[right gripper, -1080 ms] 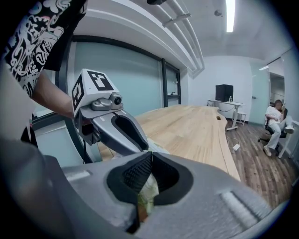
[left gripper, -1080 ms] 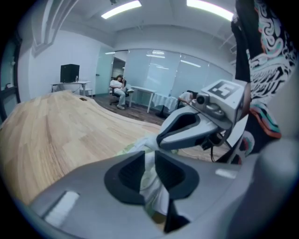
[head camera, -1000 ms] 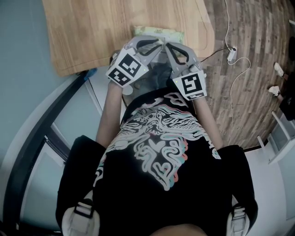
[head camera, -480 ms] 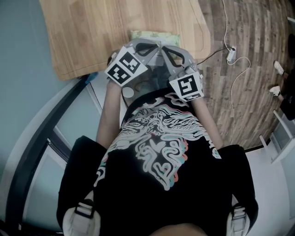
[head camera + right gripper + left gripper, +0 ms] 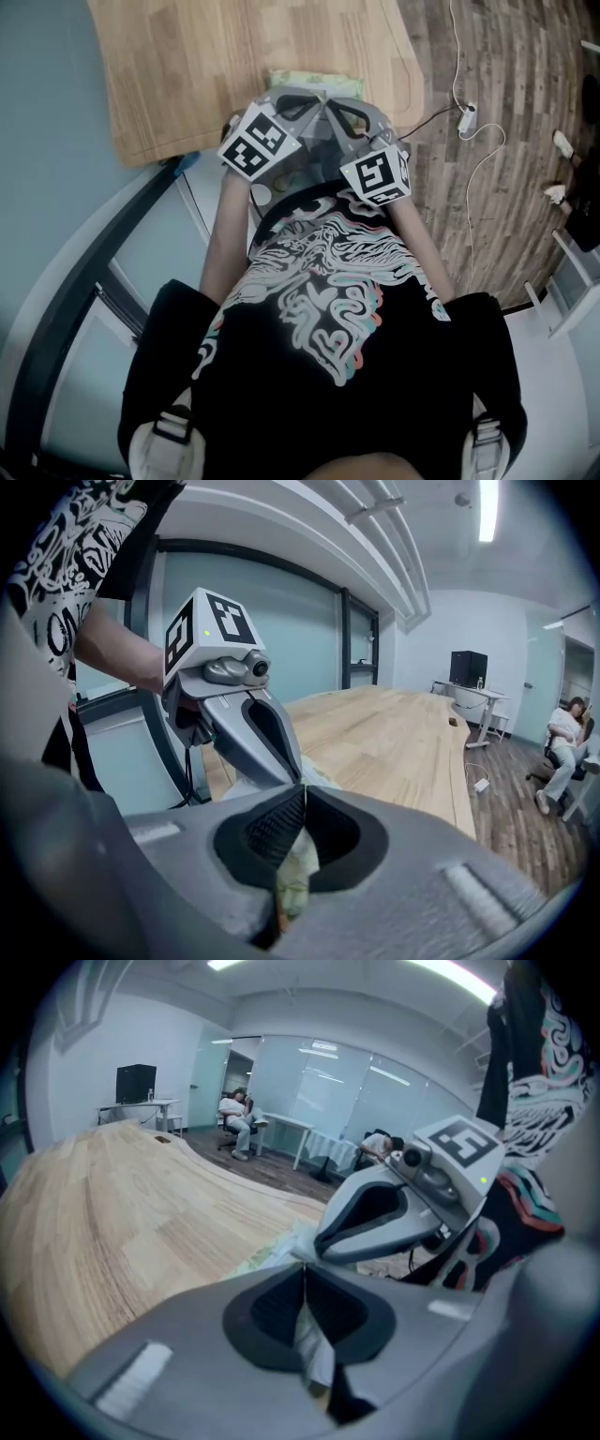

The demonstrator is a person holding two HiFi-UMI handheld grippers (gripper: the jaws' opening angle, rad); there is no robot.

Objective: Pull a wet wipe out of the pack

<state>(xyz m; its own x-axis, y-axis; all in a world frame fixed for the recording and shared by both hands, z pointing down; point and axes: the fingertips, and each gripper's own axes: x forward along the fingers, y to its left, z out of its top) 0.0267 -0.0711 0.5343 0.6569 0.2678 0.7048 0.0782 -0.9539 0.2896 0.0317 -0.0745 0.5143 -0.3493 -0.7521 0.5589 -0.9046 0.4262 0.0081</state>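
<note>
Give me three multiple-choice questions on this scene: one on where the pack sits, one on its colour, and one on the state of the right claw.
1. Where is the wet wipe pack?
A. on a shelf
B. on the wooden table, at its near edge
C. in a drawer

2. What colour is the pack?
A. pale green
B. red
C. black

3. How does the right claw stand?
A. wide open and empty
B. shut on pale green-white material
C. out of view

Answers:
1 B: the head view shows it lying on the wood's near edge.
2 A: its wrapper shows pale green there.
3 B: the right gripper view shows the jaws closed with that material pinched between them.
</note>
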